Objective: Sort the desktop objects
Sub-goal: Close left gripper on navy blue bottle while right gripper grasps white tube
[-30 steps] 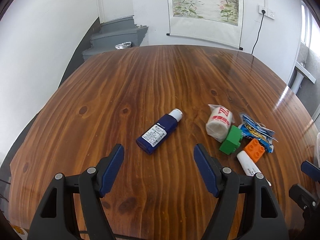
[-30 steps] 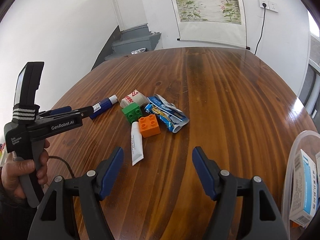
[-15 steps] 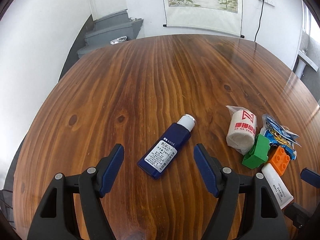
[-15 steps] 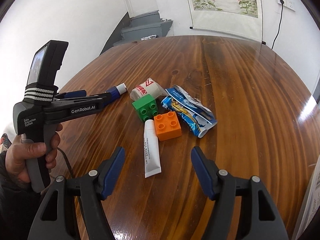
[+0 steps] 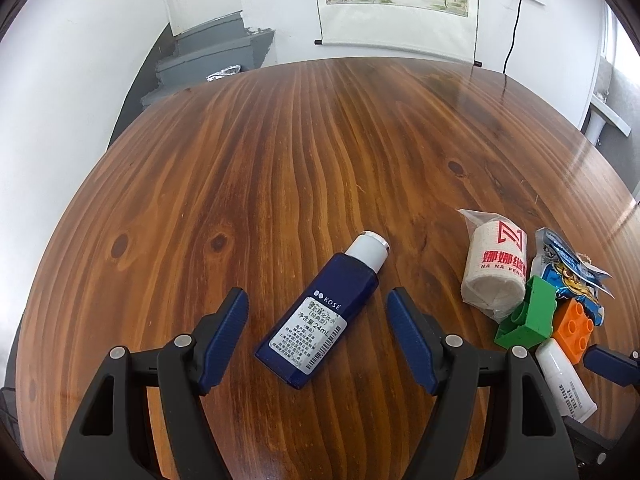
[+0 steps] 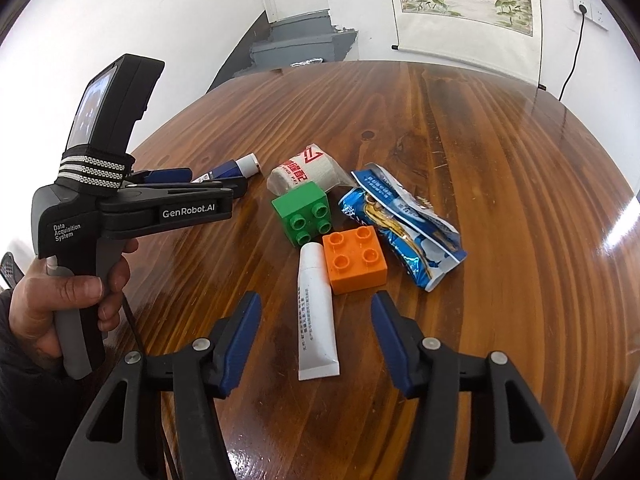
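Below, spread wide: left gripper (image 5: 318, 316), fingers either side of a dark blue bottle (image 5: 324, 316) lying flat on the wooden table (image 5: 280, 160), white cap pointing away, not touching. Likewise spread wide: right gripper (image 6: 316, 316), straddling a white tube (image 6: 316, 312) lying flat. Just beyond, clustered: orange brick (image 6: 356, 260) touching the tube's cap end, green brick (image 6: 306, 218), wrapped bandage roll (image 6: 304, 170), crumpled blue snack packet (image 6: 400, 220). Left hand (image 6: 60, 296) gripping its handle.
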